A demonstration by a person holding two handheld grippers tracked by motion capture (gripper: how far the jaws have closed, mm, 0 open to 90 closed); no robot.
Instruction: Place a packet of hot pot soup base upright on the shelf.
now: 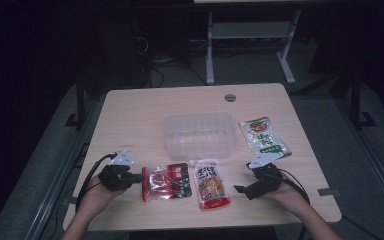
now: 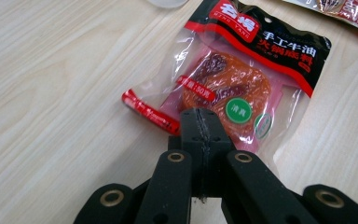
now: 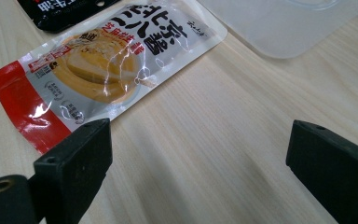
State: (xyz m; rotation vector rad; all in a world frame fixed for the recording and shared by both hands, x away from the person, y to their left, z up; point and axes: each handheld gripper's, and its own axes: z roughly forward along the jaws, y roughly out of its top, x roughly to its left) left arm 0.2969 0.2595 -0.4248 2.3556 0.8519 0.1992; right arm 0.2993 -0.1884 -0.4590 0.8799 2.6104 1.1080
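In the high view, the left gripper point(image 1: 139, 177) sits at about eight o'clock on the wooden table point(image 1: 130, 115), its jaws pressed on the near edge of the red and black sauce packet point(image 1: 167, 182); the right gripper point(image 1: 241, 189) rests at about four o'clock with its jaws spread, just beside the white and red pouch point(image 1: 211, 184). A clear plastic tub point(image 1: 199, 135) stands at the centre, and a green pouch point(image 1: 263, 136) lies at two o'clock from it. In the left gripper view, the jaws meet, clamped on the packet's point(image 2: 242, 79) clear lower edge. In the right gripper view, the jaws stand wide apart over bare wood, with the white and red pouch point(image 3: 107, 60) at eleven o'clock and the tub's point(image 3: 284, 28) corner at one o'clock.
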